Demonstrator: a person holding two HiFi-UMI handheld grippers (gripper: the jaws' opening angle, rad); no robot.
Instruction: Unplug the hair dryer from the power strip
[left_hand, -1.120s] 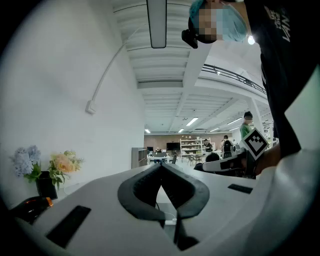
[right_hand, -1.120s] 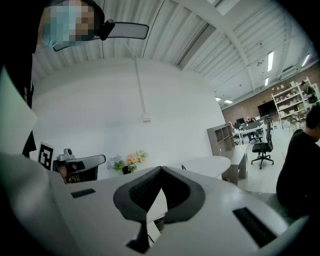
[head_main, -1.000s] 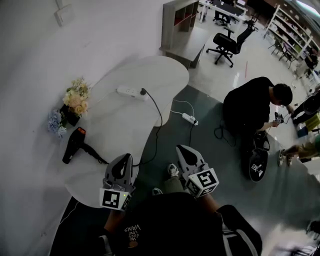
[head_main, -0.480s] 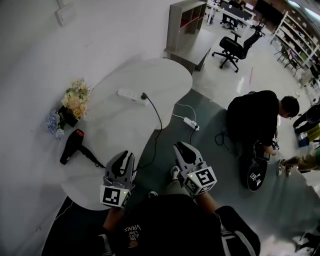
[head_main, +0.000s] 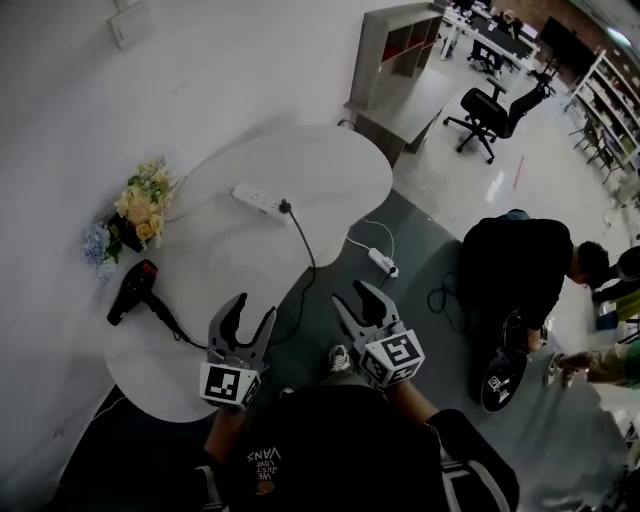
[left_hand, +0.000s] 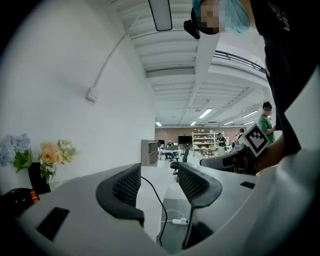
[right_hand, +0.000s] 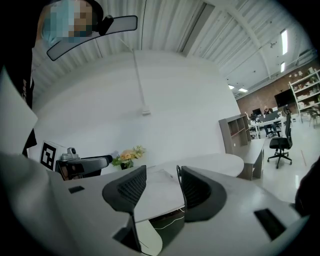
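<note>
A white power strip (head_main: 256, 199) lies on the white table (head_main: 330, 160), and a black plug (head_main: 285, 207) sits in its right end. The black cable (head_main: 309, 262) runs off the table's edge and back to the black and orange hair dryer (head_main: 130, 293) at the table's left. My left gripper (head_main: 253, 311) hangs over the table's near edge with its jaws opening and nothing between them. Right of it, over the floor, my right gripper (head_main: 354, 296) has its jaws opening on nothing too. The left gripper view shows the cable (left_hand: 156, 196) past my left gripper (left_hand: 158, 181).
A vase of flowers (head_main: 133, 212) stands at the table's left by the wall. A second white power strip (head_main: 379, 262) lies on the grey floor. A person in black (head_main: 525, 272) crouches at the right. An office chair (head_main: 495, 104) and a shelf unit (head_main: 398, 52) stand beyond.
Both grippers were shut and now stand open. Both have moved forward toward the table, the left one now over its near edge.
</note>
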